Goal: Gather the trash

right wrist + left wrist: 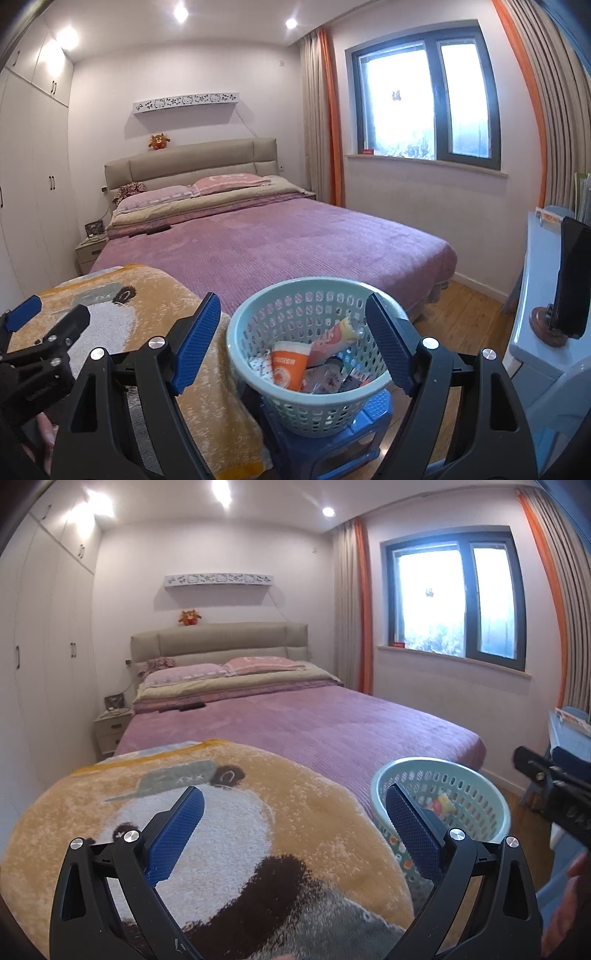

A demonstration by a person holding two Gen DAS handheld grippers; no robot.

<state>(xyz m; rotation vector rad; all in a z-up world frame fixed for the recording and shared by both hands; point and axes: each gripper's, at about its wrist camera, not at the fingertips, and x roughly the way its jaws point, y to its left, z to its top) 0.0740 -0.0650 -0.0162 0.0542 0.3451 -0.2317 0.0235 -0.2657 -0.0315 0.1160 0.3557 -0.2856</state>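
A pale green perforated basket (pixel 308 406) stands on a blue plastic stool (pixel 332 446) beside the bed's foot. Inside lie an orange wrapper (pixel 288 367), a pink wrapper (pixel 332 338) and other packets. My right gripper (pixel 293 325) hovers open just before the basket's rim, nothing between its blue pads. My left gripper (pixel 295 812) is open above a yellow panda blanket (pixel 221 834), its jaws empty; the basket (pixel 461 794) shows past its right finger. The right gripper's black body (pixel 554 794) shows at the right edge of the left wrist view.
A bed with a purple cover (pixel 277 236) fills the middle. A nightstand (pixel 88 253) and white wardrobes (pixel 29 184) stand left. At the right are a pale blue desk (pixel 535 302) with a dark device on a stand (pixel 570 284), a window and wooden floor (pixel 461 314).
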